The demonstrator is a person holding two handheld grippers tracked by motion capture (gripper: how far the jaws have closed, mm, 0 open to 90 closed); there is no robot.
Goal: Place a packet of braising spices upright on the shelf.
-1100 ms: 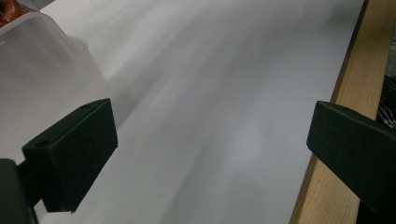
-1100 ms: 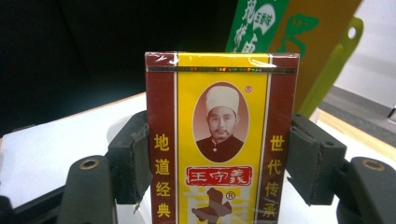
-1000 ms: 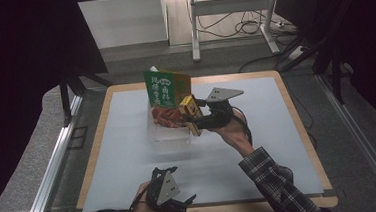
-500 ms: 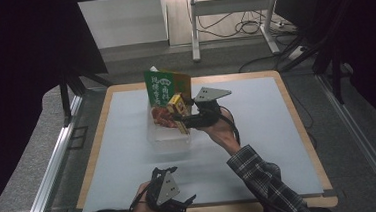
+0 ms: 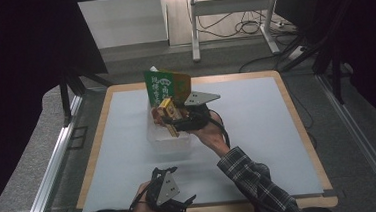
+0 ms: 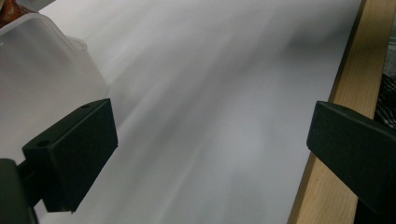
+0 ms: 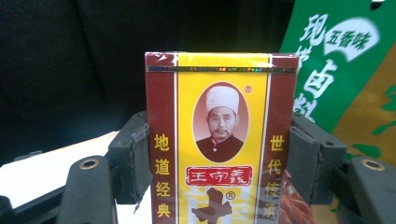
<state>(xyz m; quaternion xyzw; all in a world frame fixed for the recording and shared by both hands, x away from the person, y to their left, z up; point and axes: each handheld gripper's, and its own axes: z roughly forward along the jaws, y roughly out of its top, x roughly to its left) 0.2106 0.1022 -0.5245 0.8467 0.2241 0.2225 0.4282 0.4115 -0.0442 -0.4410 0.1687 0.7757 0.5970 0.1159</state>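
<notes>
Your right gripper (image 5: 173,121) has the yellow box (image 7: 219,140) clamped between its jaws just above the clear tub (image 5: 166,140), beside the green packet (image 5: 163,87), so only lowering and release remain; your left gripper (image 5: 175,207) rests wide open, empty.

A yellow box (image 7: 219,140) with dark red side bands is seen clamped between black pads, red and dark characters printed down it, an oval portrait framed in the middle, a red label beneath. Behind it, a green packet (image 7: 336,60) is shown with white characters and an orange-tan lower part. In the high view a translucent, milky-white container (image 5: 168,137) is caught on the pale grey desk (image 5: 258,131), which is edged in light wood. The right hand-held gripper (image 5: 173,123) is seen in black under a grey plate; the left hand-held gripper (image 5: 183,206) likewise. A dark plaid sleeve (image 5: 251,179) is glimpsed.
</notes>
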